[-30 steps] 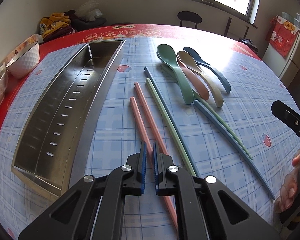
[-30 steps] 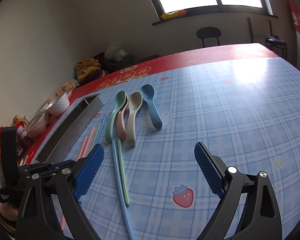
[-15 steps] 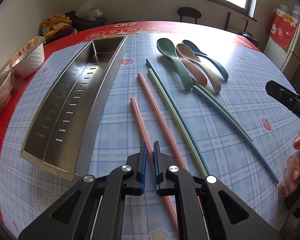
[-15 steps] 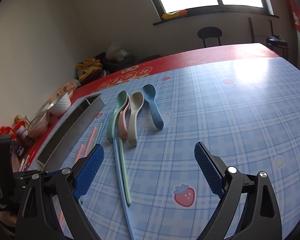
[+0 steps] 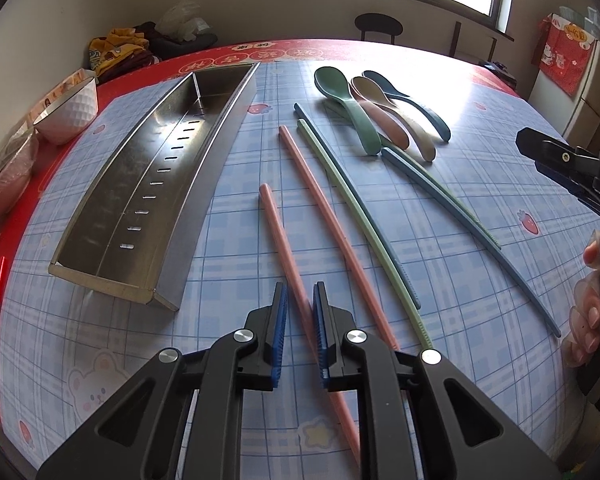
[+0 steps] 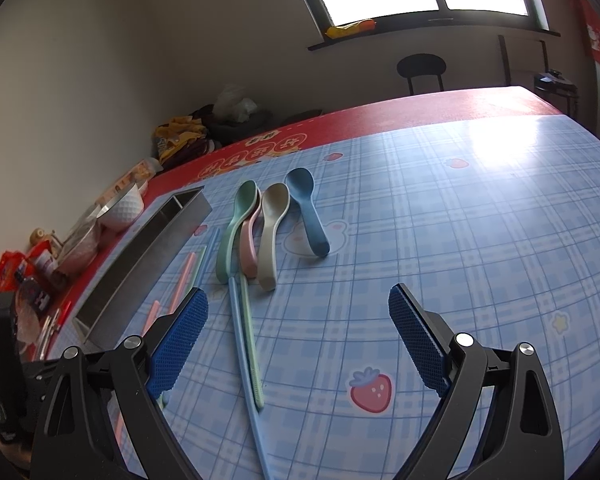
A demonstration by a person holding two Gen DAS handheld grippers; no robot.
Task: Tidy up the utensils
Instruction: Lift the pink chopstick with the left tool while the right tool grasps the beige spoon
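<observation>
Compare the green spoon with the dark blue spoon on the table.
The green spoon lies at the left end of the row of four spoons; the dark blue spoon lies at the right end. The green spoon rests against the pink spoon beside it, while the dark blue one lies slightly apart in the right wrist view. Both lie bowl-end away from the cameras, on the checked tablecloth.
</observation>
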